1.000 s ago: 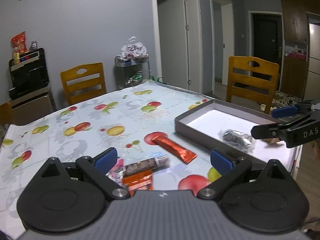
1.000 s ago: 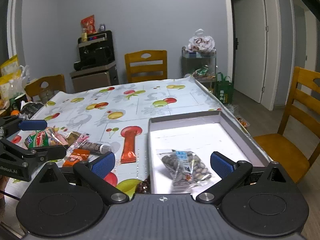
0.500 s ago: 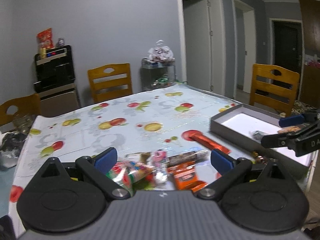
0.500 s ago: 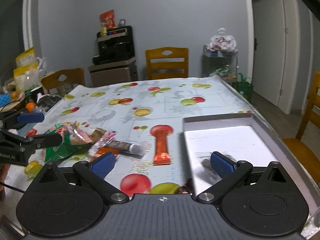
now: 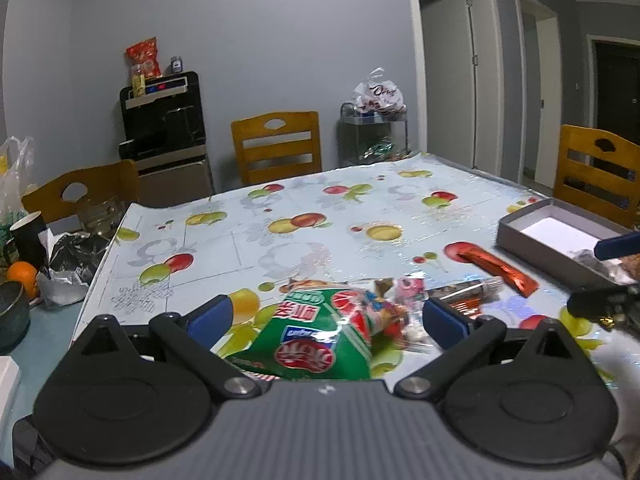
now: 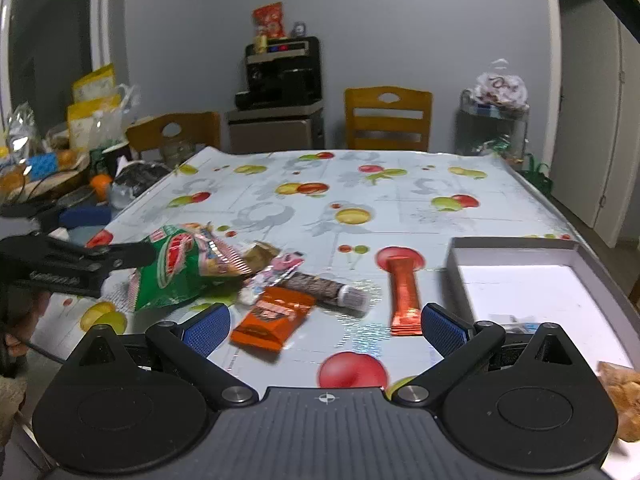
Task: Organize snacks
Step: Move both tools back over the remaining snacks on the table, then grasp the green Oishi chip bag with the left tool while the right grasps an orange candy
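The left tongs (image 5: pixel 326 318), spread wide, are lining up on the green bag (image 5: pixel 320 340) between their fingers, needing only to close, while the right tongs (image 6: pixel 325 326) are hanging released over the orange packet (image 6: pixel 272 316).

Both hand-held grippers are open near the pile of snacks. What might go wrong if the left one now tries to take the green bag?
1. The green bag overlaps other wrappers in the pile, so the left hand-held gripper may drag or pinch the pink wrapper along with it.
2. The bag looks soft and crinkly, so a pinch at one corner may slip.
3. The grey box lies on the far side of the right hand-held gripper, so the two could collide on the way.
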### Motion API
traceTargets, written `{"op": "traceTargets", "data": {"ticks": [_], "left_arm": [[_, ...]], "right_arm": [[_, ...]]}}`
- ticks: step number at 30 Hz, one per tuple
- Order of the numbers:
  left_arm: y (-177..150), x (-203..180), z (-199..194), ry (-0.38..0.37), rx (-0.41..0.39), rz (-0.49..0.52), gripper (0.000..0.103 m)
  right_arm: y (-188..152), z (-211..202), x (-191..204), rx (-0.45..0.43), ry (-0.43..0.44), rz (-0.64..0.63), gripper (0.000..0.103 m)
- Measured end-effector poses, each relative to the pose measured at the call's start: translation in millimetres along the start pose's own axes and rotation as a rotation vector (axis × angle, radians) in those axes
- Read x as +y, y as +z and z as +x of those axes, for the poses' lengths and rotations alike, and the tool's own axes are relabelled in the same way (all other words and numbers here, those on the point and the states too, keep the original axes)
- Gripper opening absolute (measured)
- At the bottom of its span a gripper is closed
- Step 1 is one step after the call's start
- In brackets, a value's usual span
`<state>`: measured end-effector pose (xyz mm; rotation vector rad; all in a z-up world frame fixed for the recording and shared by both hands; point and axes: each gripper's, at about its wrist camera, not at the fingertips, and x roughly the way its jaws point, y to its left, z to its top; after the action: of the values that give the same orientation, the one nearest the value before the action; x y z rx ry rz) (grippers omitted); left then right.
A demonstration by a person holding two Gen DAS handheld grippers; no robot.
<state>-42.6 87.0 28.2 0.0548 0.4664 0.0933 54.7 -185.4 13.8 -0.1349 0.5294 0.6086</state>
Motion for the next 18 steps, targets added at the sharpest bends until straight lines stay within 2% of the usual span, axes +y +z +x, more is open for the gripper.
{"op": "traceTargets", "data": {"ticks": [4, 10, 18], "left_arm": [[-1, 9, 24, 0.017, 0.031, -0.018, 0.102], [-5, 16, 56, 0.019, 0.085, -0.072, 0.102], [-15, 13, 72, 0.021, 0.088, -0.080, 0.102]], "right_arm": [[-2, 15, 13, 0.012, 0.015, -0.004, 0.103], [-7, 38, 24, 0.028, -0.008, -0.001, 0.103], [-10, 70, 30, 0.049, -0.037, 0.014, 0.103]]}}
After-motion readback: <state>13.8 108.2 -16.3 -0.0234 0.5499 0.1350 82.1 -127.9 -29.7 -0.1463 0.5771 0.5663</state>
